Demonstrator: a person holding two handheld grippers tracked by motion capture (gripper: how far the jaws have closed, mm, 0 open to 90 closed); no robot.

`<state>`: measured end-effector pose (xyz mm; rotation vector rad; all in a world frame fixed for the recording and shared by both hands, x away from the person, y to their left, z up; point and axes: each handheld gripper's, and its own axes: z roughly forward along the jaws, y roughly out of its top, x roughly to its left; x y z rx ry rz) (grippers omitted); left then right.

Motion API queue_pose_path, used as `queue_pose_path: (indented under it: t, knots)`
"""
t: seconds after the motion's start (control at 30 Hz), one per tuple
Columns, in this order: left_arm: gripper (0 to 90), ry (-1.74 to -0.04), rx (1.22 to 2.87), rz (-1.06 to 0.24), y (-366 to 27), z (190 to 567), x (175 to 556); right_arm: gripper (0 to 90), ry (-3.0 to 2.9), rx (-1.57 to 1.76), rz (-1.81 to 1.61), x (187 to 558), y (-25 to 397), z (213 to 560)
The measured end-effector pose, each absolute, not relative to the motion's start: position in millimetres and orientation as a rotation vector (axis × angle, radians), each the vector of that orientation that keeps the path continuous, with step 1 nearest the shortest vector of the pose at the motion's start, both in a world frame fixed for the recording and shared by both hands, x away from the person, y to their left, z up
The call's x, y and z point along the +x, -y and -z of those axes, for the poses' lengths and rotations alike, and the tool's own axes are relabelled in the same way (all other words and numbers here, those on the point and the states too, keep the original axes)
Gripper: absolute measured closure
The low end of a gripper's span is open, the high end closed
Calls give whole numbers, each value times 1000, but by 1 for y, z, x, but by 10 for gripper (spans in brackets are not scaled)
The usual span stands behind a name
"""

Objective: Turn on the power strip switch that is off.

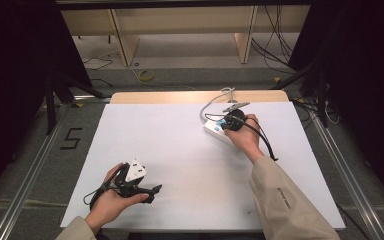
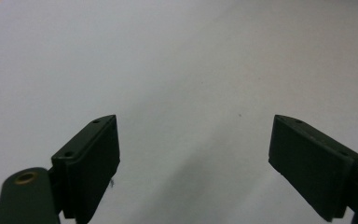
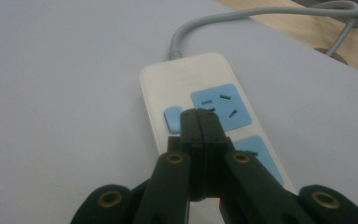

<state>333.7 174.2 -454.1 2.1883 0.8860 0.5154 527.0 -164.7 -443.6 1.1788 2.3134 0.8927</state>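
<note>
power strip: white strip [image 3: 200,88] with blue socket faces, lay flat on the table's white sheet, toward the far edge and right of the middle; in the high view [image 1: 215,129] mostly under the right hand
sockets: one blue socket face [image 3: 221,106] fully seen, a second [image 3: 261,156] nearer the camera and partly behind the linkage
switch: small blue button [image 3: 171,119] on the strip's near-left side, just beside the jaw tips
cable: grey cord [image 3: 223,21] left the strip's far end, curved toward the far edge and onto the bare wood strip [image 1: 190,96] there
right gripper: [image 3: 198,116] jaws clenched flat against each other, nothing between them; tips over the strip between button and first socket; contact with the strip surface could not be told
right hand: [image 1: 245,135] wrapped the gripper over the strip, beige sleeve [image 1: 285,200] came in from the near edge at the right
left gripper: [image 2: 193,149] jaws released, spread wide, only bare white sheet between them; in the high view [image 1: 152,192] near the near-left corner, well apart from the strip
left hand: [image 1: 112,197] held it low over the sheet, white block on top
table: white sheet [image 1: 180,165] over the top
floor: cables [image 1: 145,75] beyond the far edge, number marking [image 1: 70,137] left of the table
</note>
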Motion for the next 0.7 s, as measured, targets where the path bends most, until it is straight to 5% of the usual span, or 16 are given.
queue_pose_path:
  t: [0.7]
  knots:
    - [161, -885, 2186, -515, -174, 454, 334, 900, -2317, 1194, -894, 535, 159, 447]
